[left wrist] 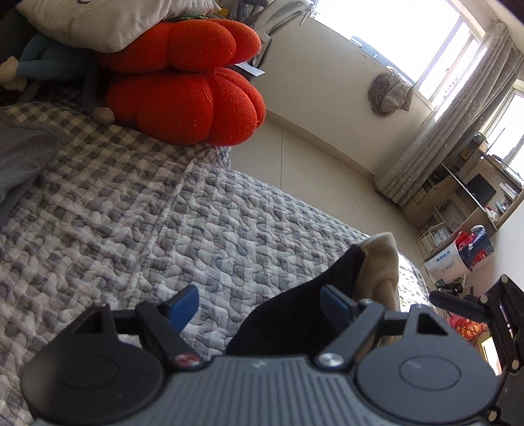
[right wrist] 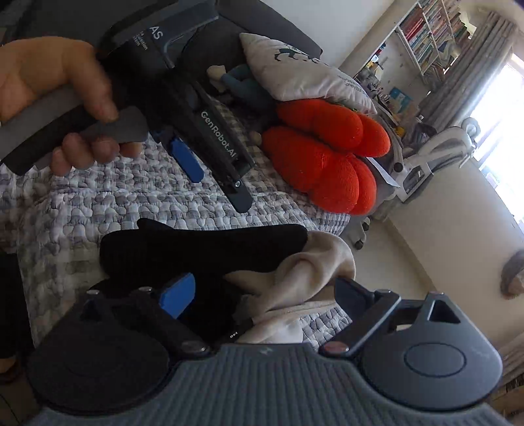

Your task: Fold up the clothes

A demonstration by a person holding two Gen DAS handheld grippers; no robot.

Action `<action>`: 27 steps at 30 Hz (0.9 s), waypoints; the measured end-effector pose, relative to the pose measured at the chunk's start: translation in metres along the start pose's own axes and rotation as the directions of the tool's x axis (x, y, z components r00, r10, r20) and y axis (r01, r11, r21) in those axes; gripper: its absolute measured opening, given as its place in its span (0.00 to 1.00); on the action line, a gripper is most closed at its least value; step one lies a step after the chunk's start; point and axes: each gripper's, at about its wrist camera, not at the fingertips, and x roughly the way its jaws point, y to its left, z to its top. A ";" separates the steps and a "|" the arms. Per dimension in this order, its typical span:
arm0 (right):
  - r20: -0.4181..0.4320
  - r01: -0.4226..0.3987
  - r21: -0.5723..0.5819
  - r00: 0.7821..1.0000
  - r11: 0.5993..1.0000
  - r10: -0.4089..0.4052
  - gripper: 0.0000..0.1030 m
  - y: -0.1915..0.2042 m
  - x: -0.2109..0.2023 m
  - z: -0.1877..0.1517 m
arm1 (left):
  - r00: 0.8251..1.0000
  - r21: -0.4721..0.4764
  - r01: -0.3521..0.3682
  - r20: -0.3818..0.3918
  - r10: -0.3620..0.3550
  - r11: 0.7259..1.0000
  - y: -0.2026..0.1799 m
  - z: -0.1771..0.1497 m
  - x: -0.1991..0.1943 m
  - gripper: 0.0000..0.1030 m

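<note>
Two tongs (left wrist: 260,303) (right wrist: 267,296) gaping, gripping nothing; checked quilt (left wrist: 131,203), red cushions (left wrist: 186,78), sunlit window (left wrist: 393,29).

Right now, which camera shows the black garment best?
The right wrist view: the black garment lies nearly whole across the quilt, overlapping the beige garment. The left wrist view catches only a dark part of it, cut off by the camera's own tongs.

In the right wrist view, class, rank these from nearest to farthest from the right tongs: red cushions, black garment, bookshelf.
From the right tongs:
1. Black garment, between the fingers.
2. Red cushions, mid-bed, upper right.
3. Bookshelf, far wall, top right.
</note>
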 end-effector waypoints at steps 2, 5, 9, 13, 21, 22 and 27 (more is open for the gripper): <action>-0.036 -0.051 -0.103 0.998 0.993 0.048 0.91 0.010 0.009 0.005 | 1.000 -0.032 -0.016 0.005 0.016 0.999 0.008 0.003 -0.002 0.82; -0.098 -0.133 -0.252 0.989 0.959 0.111 0.93 0.026 0.022 0.013 | 0.999 -0.147 -0.038 0.004 0.039 0.988 0.029 0.008 -0.003 0.84; -0.194 -0.247 -0.431 0.965 0.868 0.178 1.00 0.046 0.039 0.023 | 0.998 -0.234 -0.063 -0.013 0.062 0.970 0.046 0.012 -0.003 0.84; -0.300 -0.361 -0.578 0.928 0.732 0.221 1.00 0.067 0.057 0.033 | 0.998 -0.271 -0.056 -0.011 0.055 0.961 0.052 0.014 -0.003 0.84; -0.353 -0.458 -0.317 0.870 0.830 0.345 0.81 0.024 0.086 0.032 | 0.998 -0.313 -0.059 -0.020 0.056 0.948 0.066 0.015 -0.002 0.84; -0.357 -0.467 -0.281 0.862 0.838 0.361 0.71 0.019 0.089 0.032 | 0.998 -0.314 -0.060 -0.020 0.057 0.947 0.067 0.016 -0.002 0.84; -0.295 -0.408 -0.192 0.891 0.893 0.344 0.17 -0.003 0.082 0.031 | 0.999 -0.302 -0.041 -0.033 0.032 0.953 0.063 0.015 0.002 0.84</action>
